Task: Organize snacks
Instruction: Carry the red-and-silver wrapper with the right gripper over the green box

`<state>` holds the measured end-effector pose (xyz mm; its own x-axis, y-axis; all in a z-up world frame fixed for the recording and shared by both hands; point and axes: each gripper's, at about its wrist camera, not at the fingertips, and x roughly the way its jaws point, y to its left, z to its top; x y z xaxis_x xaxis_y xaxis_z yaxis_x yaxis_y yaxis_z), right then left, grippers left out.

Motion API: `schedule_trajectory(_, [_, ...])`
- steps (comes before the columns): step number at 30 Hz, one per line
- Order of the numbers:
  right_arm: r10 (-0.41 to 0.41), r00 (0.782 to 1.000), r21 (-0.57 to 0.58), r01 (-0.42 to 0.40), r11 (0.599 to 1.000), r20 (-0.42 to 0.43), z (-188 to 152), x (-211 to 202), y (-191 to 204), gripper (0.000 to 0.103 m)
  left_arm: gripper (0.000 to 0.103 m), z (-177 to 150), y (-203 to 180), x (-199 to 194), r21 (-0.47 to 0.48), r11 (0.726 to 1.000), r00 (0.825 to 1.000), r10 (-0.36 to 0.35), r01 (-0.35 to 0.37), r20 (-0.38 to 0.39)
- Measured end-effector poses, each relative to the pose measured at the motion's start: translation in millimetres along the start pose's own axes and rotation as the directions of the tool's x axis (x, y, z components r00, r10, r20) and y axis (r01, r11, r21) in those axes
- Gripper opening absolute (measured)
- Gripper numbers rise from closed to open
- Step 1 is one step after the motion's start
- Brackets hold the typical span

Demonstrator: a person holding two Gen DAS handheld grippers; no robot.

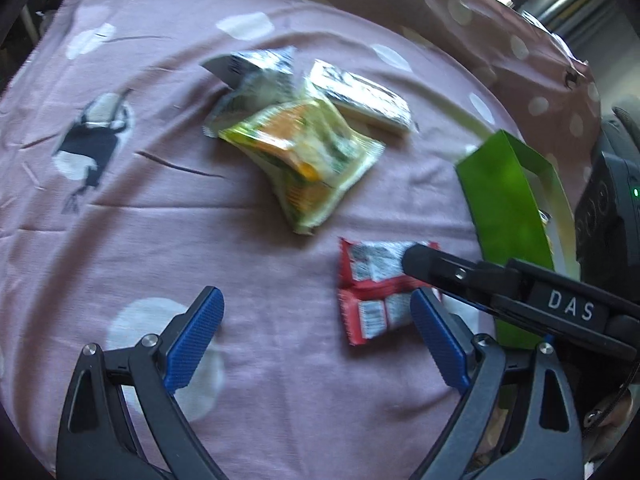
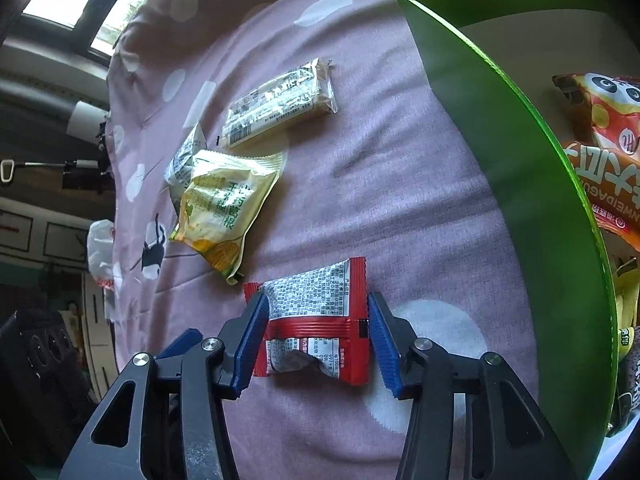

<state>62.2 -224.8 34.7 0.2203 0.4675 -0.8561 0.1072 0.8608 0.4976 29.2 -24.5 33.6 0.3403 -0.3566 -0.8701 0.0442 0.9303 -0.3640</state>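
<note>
Your right tool (image 2: pixel 316 328) straddles a red snack packet (image 2: pixel 316 320) lying flat on the pink spotted bedsheet (image 2: pixel 400 200); its blue pads stand partly apart, the left one at the wrapper's edge, the right just clear. Your left tool (image 1: pixel 316 340) gapes wide and empty nearby. Yellow packets (image 2: pixel 224 208) lie farther off, left of a green box (image 2: pixel 520 184) holding more snacks.

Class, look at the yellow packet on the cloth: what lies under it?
A silvery printed packet pokes out from beneath the yellow packet. Only its upper end shows; the rest is covered.
</note>
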Motion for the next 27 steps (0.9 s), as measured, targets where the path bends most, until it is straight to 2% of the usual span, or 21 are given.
schedule_trajectory(2, [0.000, 1.000, 0.000, 0.000, 1.000, 0.001, 0, -1, -1, 0.051, 0.090, -2, -7, 6, 0.009, 1.000, 0.999, -0.020, 0.020, -0.025])
schedule_trajectory(5, [-0.019, 1.000, -0.001, 0.019, 1.000, 0.010, -2, -3, -3, 0.051, 0.083, -4, -19, 11, 0.047, 0.999, 1.000, -0.006, 0.006, -0.017])
schedule_trajectory(6, [-0.023, 1.000, -0.004, 0.023, 1.000, 0.013, -2, -3, -2, 0.051, 0.077, -5, -23, 13, 0.059, 0.998, 1.000, -0.015, 0.016, -0.019])
schedule_trajectory(8, [-0.034, 0.999, -0.020, 0.035, 0.999, 0.014, -2, -2, 0, 0.051, 0.074, -6, -30, 17, 0.075, 0.996, 0.998, -0.046, 0.049, -0.030])
schedule_trajectory(10, [-0.049, 0.999, -0.044, 0.050, 0.998, 0.019, -3, -1, 4, 0.051, 0.065, -7, -37, 20, 0.096, 0.994, 0.998, -0.057, 0.059, -0.029])
schedule_trajectory(14, [-0.076, 0.997, -0.078, 0.078, 0.994, 0.035, -4, 0, 8, 0.051, 0.064, -8, -40, 19, 0.100, 0.995, 1.000, -0.026, 0.026, 0.002])
schedule_trajectory(20, [-0.090, 0.994, -0.091, 0.095, 0.991, 0.060, -6, -9, 15, 0.052, 0.060, -9, -44, 4, 0.103, 0.994, 0.998, -0.027, 0.022, 0.051])
schedule_trajectory(24, [-0.070, 0.990, -0.107, 0.083, 0.991, 0.119, -9, -29, 21, 0.052, 0.060, -10, -56, -12, 0.133, 0.991, 0.992, -0.032, 0.016, 0.124])
schedule_trajectory(27, [-0.049, 0.982, -0.110, 0.070, 0.991, 0.184, -11, -51, 21, 0.052, 0.060, -12, -70, -26, 0.165, 0.986, 0.981, -0.047, 0.015, 0.190])
